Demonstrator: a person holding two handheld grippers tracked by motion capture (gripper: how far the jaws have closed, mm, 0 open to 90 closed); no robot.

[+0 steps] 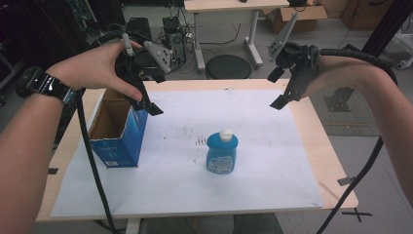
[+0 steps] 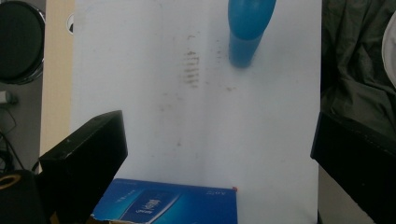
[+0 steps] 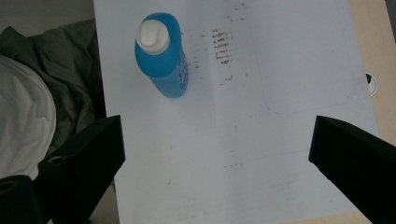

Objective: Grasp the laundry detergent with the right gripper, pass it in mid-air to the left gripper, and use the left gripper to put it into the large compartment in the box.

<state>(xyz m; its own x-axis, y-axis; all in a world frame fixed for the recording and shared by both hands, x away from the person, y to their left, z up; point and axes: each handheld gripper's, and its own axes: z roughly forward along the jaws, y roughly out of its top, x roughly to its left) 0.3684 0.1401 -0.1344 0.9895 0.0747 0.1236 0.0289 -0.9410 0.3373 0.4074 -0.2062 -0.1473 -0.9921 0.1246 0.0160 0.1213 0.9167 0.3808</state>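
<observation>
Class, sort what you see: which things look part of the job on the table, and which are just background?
Likely the job: blue bottle, open blue box, left tongs, right tongs.

Just lying about: round stool, cardboard box, desk behind.

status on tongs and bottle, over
Left tongs open over box. Right tongs open, empty. Bottle upright mid-table, untouched. Nothing in the way.

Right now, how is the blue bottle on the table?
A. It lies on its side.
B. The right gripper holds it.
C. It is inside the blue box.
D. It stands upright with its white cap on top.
D: the bottle stands upright on the white sheet, white cap on top, apart from the open box, and both grippers hang open above the table.
</observation>
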